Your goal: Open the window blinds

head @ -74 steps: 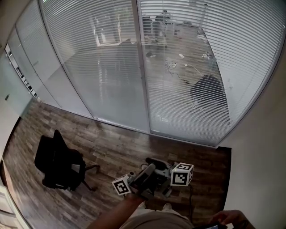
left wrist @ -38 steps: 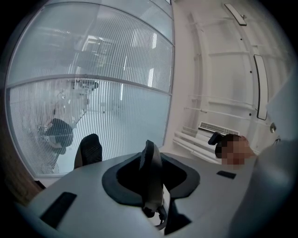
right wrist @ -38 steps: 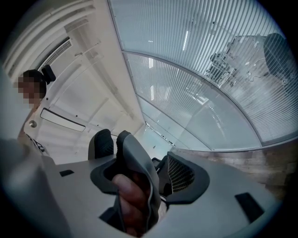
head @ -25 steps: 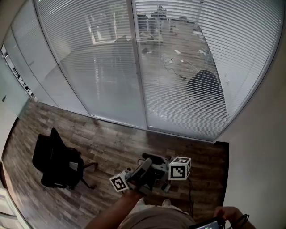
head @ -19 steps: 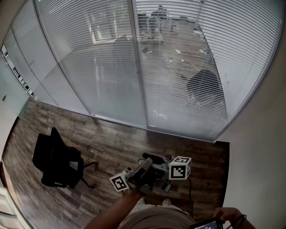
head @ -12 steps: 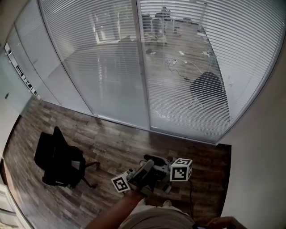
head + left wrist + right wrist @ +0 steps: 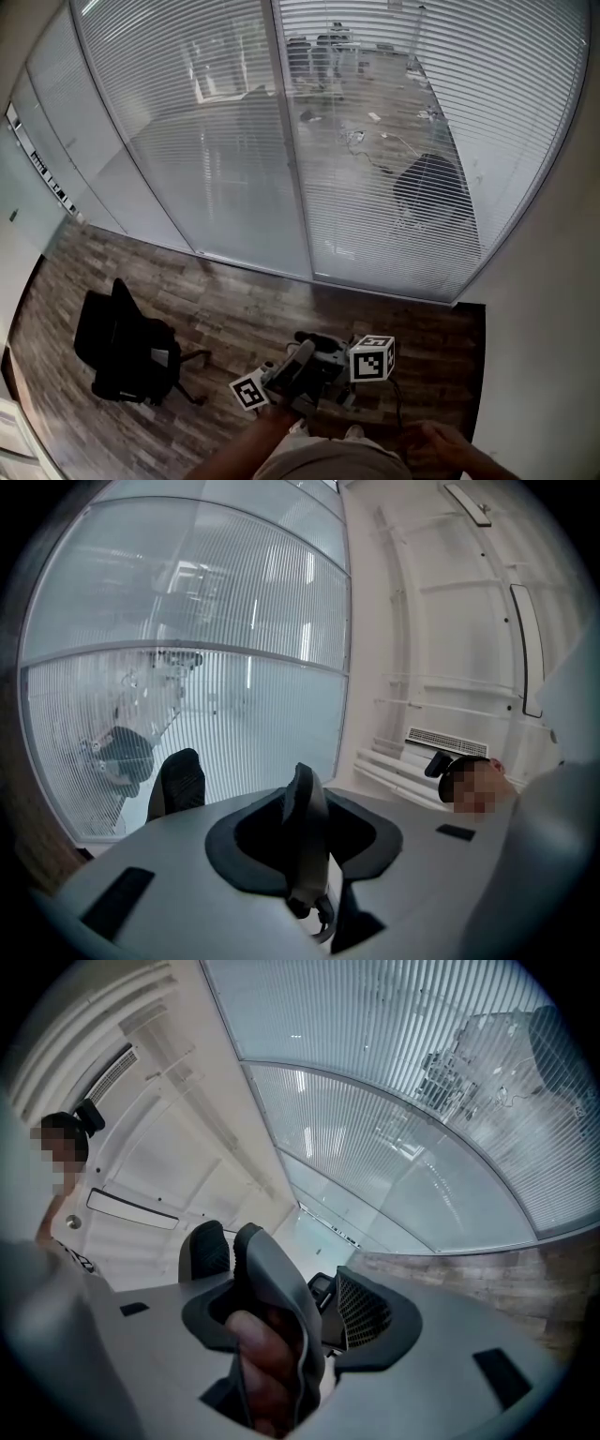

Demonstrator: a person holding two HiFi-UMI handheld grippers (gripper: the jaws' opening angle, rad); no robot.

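Observation:
White slatted window blinds [image 7: 394, 141] hang over the glass wall ahead. The slats of the right panel are turned so that an office shows through; the left panel [image 7: 187, 141] looks more milky. Both grippers are held together low in front of the body by the person's left arm [image 7: 248, 441]. My left gripper [image 7: 298, 354] has a small gap between its fingertips in the left gripper view [image 7: 239, 780], with nothing in it. My right gripper [image 7: 330, 354] has its pads close together [image 7: 230, 1241] and holds nothing. A person's finger [image 7: 258, 1354] wraps its body.
A black office chair [image 7: 127, 342] stands on the wood floor at the left. A white wall [image 7: 553, 328] closes the right side. Another dark chair [image 7: 431, 187] sits beyond the glass. The person's free right hand [image 7: 436, 448] is at the bottom edge.
The right hand, earlier at the bottom right corner with a dark device, now shows nearer the middle without it. The head view has shifted slightly. The grippers stay where they were.

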